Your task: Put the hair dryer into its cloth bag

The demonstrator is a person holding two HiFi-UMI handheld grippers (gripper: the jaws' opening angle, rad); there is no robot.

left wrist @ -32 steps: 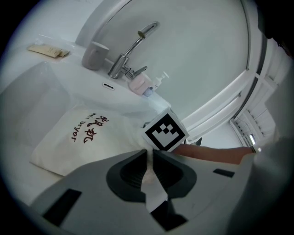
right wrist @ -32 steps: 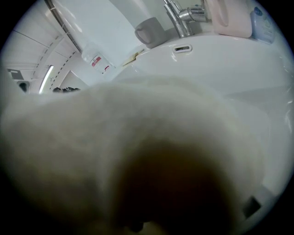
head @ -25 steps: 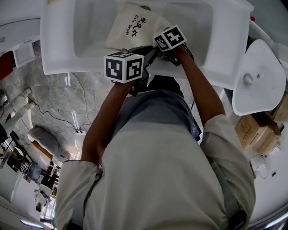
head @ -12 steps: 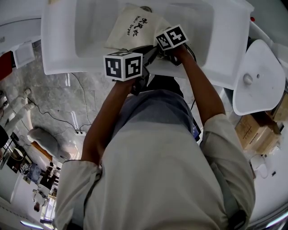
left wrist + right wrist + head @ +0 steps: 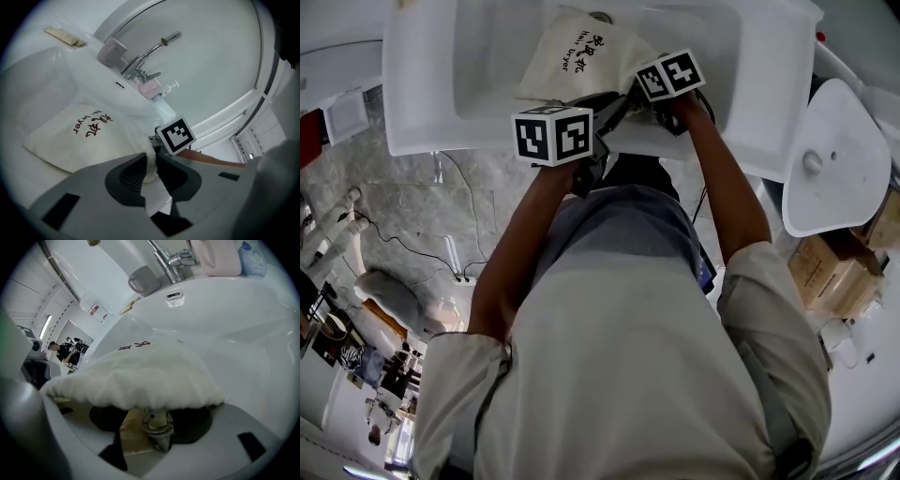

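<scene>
The cloth bag [image 5: 581, 56] lies printed side up in the white sink basin [image 5: 422, 103], its mouth end pulled towards the person and lost in the head view under the marker cubes [image 5: 553, 134] and forearms. The left tool [image 5: 151, 159] has a fold of the bag's rim between its pads, the cloth filling the narrow gap while the jaws are opening. The right tool [image 5: 157, 413] is pinched on the gathered mouth, which bunches over its jaws and covers most of both pads; a metal toggle [image 5: 157, 425] hangs between them. The hair dryer shows in no view, and whether it sits inside the bag cannot be told
</scene>
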